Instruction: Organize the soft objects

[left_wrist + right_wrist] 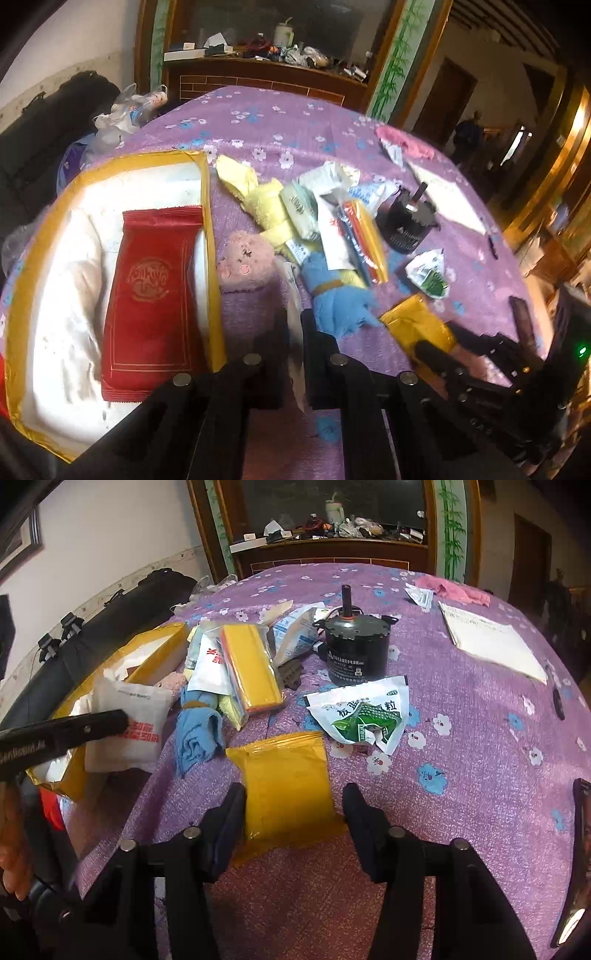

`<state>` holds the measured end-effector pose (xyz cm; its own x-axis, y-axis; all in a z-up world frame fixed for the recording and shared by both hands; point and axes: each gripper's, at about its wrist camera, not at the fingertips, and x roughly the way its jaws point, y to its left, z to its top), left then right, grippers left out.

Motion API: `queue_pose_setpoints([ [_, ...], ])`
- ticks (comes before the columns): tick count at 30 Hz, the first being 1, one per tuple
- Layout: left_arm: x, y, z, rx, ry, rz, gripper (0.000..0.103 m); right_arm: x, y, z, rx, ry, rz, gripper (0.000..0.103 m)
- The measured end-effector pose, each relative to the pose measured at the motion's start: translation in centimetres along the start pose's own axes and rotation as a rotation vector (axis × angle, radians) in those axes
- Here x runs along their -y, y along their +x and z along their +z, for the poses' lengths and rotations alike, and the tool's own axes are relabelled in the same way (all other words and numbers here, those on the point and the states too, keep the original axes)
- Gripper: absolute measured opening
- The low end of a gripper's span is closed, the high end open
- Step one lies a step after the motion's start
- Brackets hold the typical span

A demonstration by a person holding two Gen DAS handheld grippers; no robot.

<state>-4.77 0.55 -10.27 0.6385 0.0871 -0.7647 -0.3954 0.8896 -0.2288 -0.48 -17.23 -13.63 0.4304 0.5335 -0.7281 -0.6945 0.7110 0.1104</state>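
Note:
My left gripper (293, 354) is shut on a thin white pouch (295, 332); in the right wrist view the pouch (129, 723) hangs from the left fingers (74, 729) beside a yellow-edged open box (162, 642). The box (207, 206) holds a red packet (151, 295). A pink plush (245, 262), a yellow plush (258, 195) and a blue cloth (332, 299) lie next to the box. My right gripper (293, 812) is open, its fingers on either side of a yellow packet (288, 775) flat on the purple cloth.
A black motor (354, 646) stands mid-table. A green-white sachet (365, 712), a clear bag of yellow sheets (251, 664), a white paper (491, 638) and a pink cloth (458, 587) lie around. A cluttered wooden cabinet (332, 550) stands behind.

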Motion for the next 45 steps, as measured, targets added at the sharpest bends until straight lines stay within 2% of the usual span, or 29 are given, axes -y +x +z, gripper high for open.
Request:
queue_pose_setpoints([
  [4,-1.0,-2.6,-0.1,0.048,-0.036,-0.051,0.005,-0.6,-0.6,-0.3,0.025,-0.031,0.002,0.045],
  [6,-2.7,-4.9,-0.2,0.076,-0.1,-0.103,0.005,-0.8,-1.6,-0.2,0.068,-0.028,0.048,0.044],
  [8,-5.4,-8.1,-0.3,0.137,-0.17,-0.131,0.005,-1.4,-3.2,0.2,0.13,-0.022,0.11,0.044],
  [10,-7.6,-10.3,-0.1,0.183,-0.222,-0.111,0.005,-2.6,-4.1,1.5,0.173,-0.011,0.17,0.044],
  [13,-11.9,-12.4,0.6,0.25,-0.302,-0.027,0.005,-5.6,-3.4,4.1,0.186,-0.021,0.29,0.044],
  [16,-15.3,-11.7,1.8,0.248,-0.351,-0.008,0.005,-9.6,-1.6,7.0,0.179,-0.063,0.349,0.045],
  [18,-16.5,-10.5,2.7,0.234,-0.355,0.019,0.005,-11.8,0.1,8.9,0.16,-0.088,0.351,0.045],
  [21,-18.1,-8.1,3.9,0.215,-0.362,0.018,0.005,-14.7,3.9,11.8,0.108,-0.108,0.339,0.045],
  [24,-18.8,-5.8,4.5,0.183,-0.375,-0.015,0.005,-15.9,8.0,13.6,0.041,-0.085,0.302,0.045],
  [26,-19.1,-4.0,4.6,0.155,-0.371,0.03,0.005,-16.0,10.1,13.8,0.005,-0.054,0.303,0.045],
  [28,-19.5,-2.2,4.5,0.101,-0.37,0.016,0.007,-16.2,10.1,13.7,0.028,-0.068,0.303,0.046],
  [29,-19.3,-1.7,4.3,0.087,-0.35,0.0,0.01,-16.4,9.9,13.6,0.038,-0.08,0.299,0.047],
  [31,-19.0,-1.7,4.1,0.088,-0.309,0.02,0.026,-16.7,9.2,13.4,0.069,-0.098,0.305,0.05],
  [32,-19.0,-2.1,3.9,0.1,-0.295,0.024,0.051,-16.9,8.8,13.2,0.077,-0.102,0.287,0.052],
  [33,-19.0,-2.6,3.6,0.128,-0.282,0.02,0.07,-17.0,8.7,13.2,0.082,-0.101,0.271,0.053],
  [34,-19.2,-3.2,3.3,0.16,-0.276,0.016,0.075,-17.0,8.4,13.1,0.087,-0.09,0.252,0.054],
  [36,-20.0,-4.0,2.8,0.191,-0.278,-0.003,0.08,-17.0,7.4,12.7,0.098,-0.066,0.251,0.057],
  [40,-20.8,-4.0,3.1,0.15,-0.291,-0.083,0.08,-16.7,5.7,11.9,0.135,-0.015,0.244,0.062],
  [45,-18.2,-4.4,5.0,0.124,-0.183,-0.106,0.08,-14.1,3.5,10.4,0.162,0.148,0.264,0.064],
])
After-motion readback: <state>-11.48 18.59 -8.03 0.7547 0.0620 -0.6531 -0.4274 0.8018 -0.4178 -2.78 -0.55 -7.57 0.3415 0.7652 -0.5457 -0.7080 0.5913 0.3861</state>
